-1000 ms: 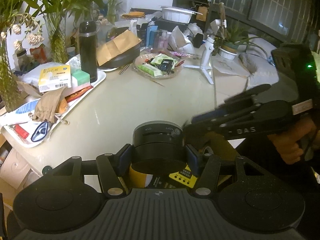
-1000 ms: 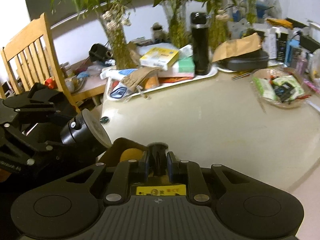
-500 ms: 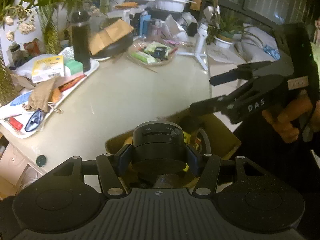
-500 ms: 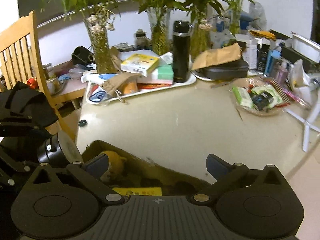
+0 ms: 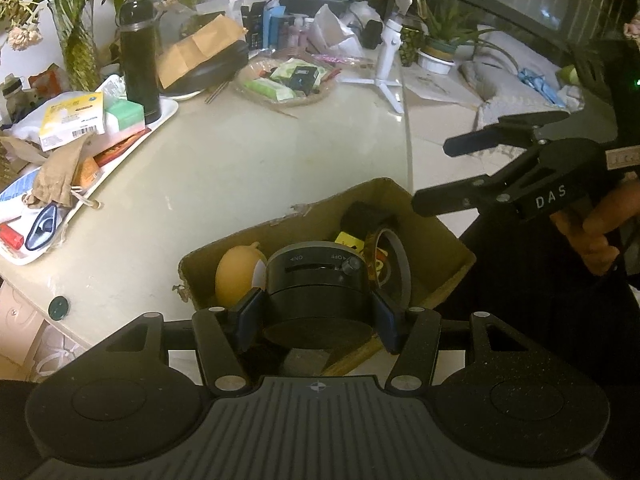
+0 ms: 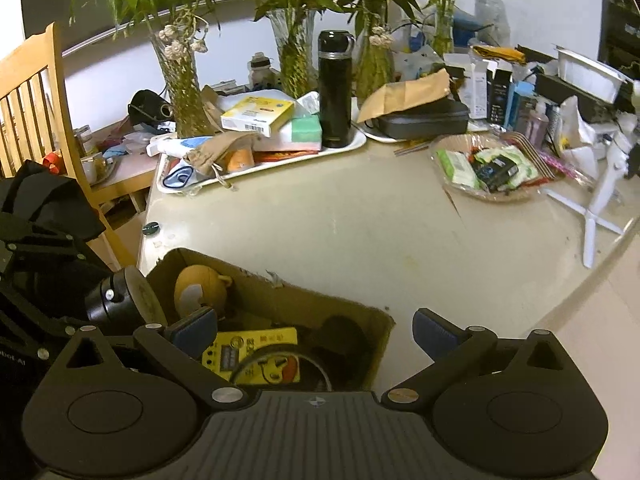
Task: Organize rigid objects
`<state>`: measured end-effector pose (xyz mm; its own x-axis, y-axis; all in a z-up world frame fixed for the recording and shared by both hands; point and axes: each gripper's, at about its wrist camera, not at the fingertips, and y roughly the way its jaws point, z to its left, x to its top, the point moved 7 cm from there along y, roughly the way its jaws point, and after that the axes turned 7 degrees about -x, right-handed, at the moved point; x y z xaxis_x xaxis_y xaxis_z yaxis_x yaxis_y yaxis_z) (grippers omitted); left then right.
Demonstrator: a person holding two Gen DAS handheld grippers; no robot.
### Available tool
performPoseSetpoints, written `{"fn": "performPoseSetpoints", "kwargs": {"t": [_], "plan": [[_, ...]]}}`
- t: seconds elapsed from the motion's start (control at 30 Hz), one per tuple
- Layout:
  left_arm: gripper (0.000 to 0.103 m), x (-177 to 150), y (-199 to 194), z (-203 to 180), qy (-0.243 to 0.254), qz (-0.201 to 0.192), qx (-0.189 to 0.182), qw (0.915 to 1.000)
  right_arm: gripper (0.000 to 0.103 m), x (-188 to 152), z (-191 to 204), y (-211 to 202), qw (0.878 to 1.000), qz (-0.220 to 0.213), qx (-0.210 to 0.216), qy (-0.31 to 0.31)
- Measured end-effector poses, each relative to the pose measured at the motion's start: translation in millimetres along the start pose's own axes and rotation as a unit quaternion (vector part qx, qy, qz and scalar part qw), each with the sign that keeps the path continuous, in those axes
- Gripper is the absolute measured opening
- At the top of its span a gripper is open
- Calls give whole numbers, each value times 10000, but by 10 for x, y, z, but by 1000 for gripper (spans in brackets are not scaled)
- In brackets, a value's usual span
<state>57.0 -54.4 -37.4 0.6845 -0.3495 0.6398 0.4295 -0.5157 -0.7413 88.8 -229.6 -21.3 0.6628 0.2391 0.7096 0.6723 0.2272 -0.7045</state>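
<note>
My left gripper [image 5: 316,312] is shut on a black round device [image 5: 318,288] with ON and OFF marks, held over an open cardboard box [image 5: 452,236] at the table's near edge. Inside the box lie an orange round object [image 5: 236,272], a roll of tape [image 5: 390,262] and a yellow device [image 6: 250,346]. My right gripper [image 6: 314,332] stands open above the box's right end with nothing between its fingers. In the left wrist view that right gripper [image 5: 452,174] hangs to the right of the box, a hand [image 5: 600,232] on its handle. The black round device [image 6: 120,300] also shows at the left of the right wrist view.
A white tray [image 6: 360,142] with boxes and a black flask [image 6: 335,92] sits at the table's far left. A glass dish of packets [image 6: 486,168], a white tripod [image 6: 600,208], plant vases [image 6: 188,92] and a wooden chair [image 6: 36,96] ring the beige table [image 6: 360,224].
My right gripper let go of what it pinched, opened wide and drew back to the right, away from the box. My left gripper kept its hold on the black device and sank slightly over the box.
</note>
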Motion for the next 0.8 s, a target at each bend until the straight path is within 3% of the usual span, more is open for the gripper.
{"fn": "performPoseSetpoints", "kwargs": {"t": [0.23,0.33,0.47,0.7,0.8], "plan": [[58,-35,71,23,15,50,46,10000,103,-73,-42,1,9999,108,-17,88],[70,-15,44,33,-3,-4,62,10000,103,-85,-34,-1,9999,123,-14,86],[71,2,7,62,-40,-74,177,9998,103,-86,-24,9,9998,133,-5,116],[72,60,-71,180,-193,-331,581,9976,103,-60,-11,-21,9997,2,-190,179],[84,85,-119,223,-206,-521,848,9948,103,-48,-14,-39,9991,-78,-313,285]]}}
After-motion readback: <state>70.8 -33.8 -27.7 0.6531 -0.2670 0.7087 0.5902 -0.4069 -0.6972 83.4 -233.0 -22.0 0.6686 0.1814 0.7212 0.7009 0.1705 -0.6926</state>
